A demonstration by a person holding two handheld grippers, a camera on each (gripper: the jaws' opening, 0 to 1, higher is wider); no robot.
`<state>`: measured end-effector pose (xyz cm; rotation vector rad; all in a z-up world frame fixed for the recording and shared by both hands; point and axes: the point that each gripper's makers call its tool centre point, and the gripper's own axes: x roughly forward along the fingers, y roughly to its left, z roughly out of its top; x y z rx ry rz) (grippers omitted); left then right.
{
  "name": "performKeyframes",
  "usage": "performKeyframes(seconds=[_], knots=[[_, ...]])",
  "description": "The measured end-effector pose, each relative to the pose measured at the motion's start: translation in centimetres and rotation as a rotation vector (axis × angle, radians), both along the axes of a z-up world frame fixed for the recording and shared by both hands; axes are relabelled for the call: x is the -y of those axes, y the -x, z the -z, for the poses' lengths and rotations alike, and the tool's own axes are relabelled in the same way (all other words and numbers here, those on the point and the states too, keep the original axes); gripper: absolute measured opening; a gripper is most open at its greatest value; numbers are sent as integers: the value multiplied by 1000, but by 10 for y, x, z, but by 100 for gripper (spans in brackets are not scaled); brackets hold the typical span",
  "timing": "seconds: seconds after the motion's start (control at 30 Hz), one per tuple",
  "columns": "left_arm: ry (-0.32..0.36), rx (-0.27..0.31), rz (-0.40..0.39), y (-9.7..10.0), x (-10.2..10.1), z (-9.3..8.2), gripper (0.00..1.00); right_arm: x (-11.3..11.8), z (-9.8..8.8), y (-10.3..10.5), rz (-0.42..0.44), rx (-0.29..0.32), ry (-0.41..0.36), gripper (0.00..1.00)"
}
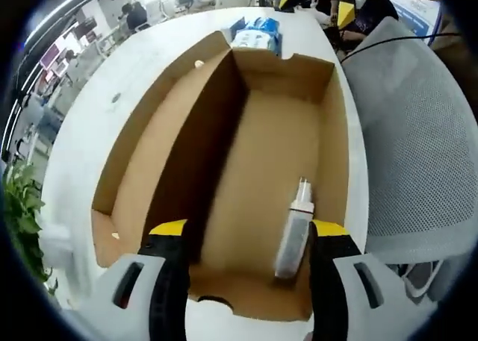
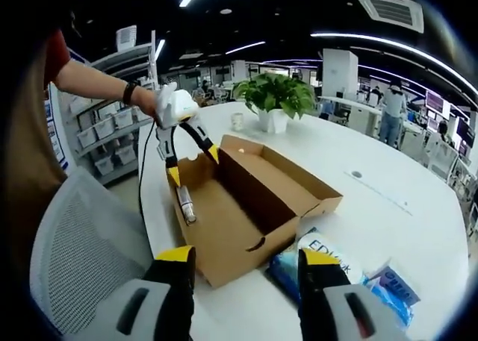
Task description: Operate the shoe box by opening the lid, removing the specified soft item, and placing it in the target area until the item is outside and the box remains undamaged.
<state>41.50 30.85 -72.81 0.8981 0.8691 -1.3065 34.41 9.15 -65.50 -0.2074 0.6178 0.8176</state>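
Observation:
The brown cardboard shoe box (image 1: 254, 169) lies open on the white table, its lid (image 1: 149, 154) folded out flat to the left. A grey tube with a white cap (image 1: 295, 233) lies on the box floor near the right wall. My left gripper (image 1: 248, 233) hovers open above the box's near end, and the tube is just inside its right jaw. From the right gripper view the box (image 2: 246, 207) and tube (image 2: 185, 203) lie ahead, with the left gripper (image 2: 193, 164) held open over the tube by a gloved hand (image 2: 173, 106). My right gripper (image 2: 246, 257) is open and holds nothing.
Blue plastic packs (image 2: 328, 270) lie on the table (image 2: 373, 199) beside the box's end nearest the right gripper. A grey mesh chair (image 1: 418, 132) stands against the table edge. A potted plant (image 2: 275, 102) and a small cup (image 2: 237, 121) sit beyond the box.

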Motion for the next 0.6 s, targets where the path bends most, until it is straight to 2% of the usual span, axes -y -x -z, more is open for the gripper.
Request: performKeyframes(seconds=[0.13, 0.2, 0.3, 0.6], knots=[[-24, -52, 60, 9, 0, 10, 65, -2, 2, 4, -9, -10, 5, 54], [-31, -34, 92, 7, 2, 15, 66, -1, 3, 4, -4, -12, 6, 54], [-57, -38, 139, 9, 5, 23, 66, 1, 6, 4, 8, -23, 9, 54], [-60, -38, 173, 14, 10, 33, 65, 5, 7, 4, 19, -33, 18, 54]])
